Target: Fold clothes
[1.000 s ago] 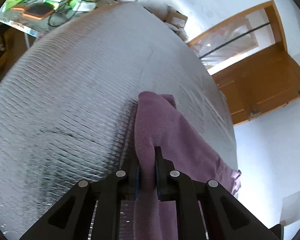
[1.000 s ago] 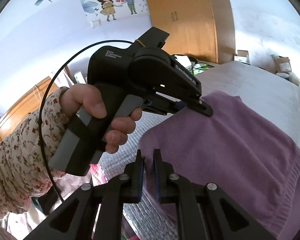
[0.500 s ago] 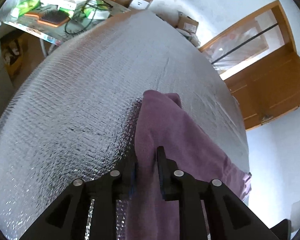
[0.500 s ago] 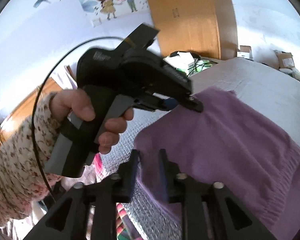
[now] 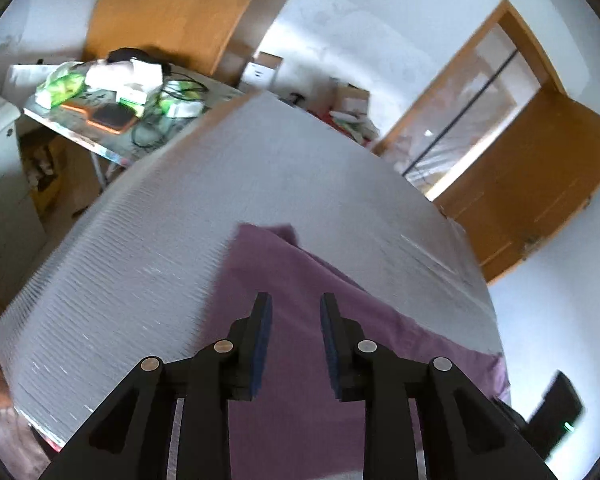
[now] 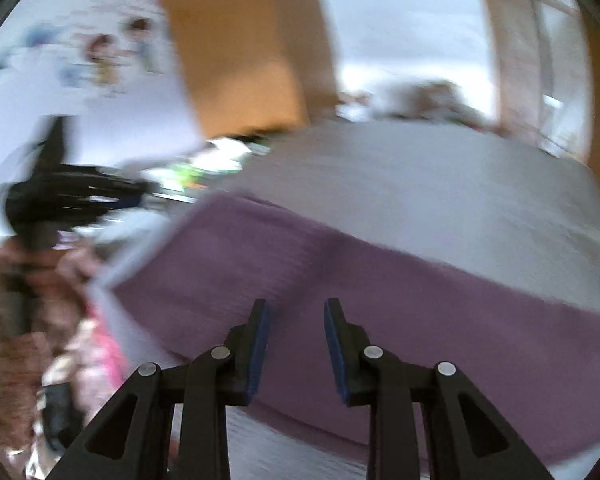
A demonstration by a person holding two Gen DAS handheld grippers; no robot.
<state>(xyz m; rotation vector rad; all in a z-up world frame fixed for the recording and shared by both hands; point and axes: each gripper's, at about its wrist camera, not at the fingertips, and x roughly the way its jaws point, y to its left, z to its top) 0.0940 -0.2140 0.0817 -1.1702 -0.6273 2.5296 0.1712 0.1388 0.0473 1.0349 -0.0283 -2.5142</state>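
Note:
A purple garment (image 5: 300, 264) lies folded flat on the grey quilted bed (image 5: 172, 224). My left gripper (image 5: 295, 298) hovers just above its near part. Its jaws are opening, and no cloth is pinched between the blue pads. In the right wrist view, blurred by motion, the same purple garment (image 6: 360, 264) stretches across the bed (image 6: 440, 184). My right gripper (image 6: 296, 302) stands open over the garment's near edge with nothing held. The left gripper (image 6: 72, 196) shows as a dark blur at the left, off the cloth.
A cluttered desk (image 5: 112, 108) with cables and boxes stands beyond the bed's far left corner. Cardboard boxes (image 5: 352, 100) sit by the far wall. A wooden door (image 5: 540, 184) is at the right. A person's floral sleeve (image 6: 4, 288) is at the bed's left edge.
Both grippers let go of the purple garment and opened. Both pulled back and up from it, and the right one swung sideways fast.

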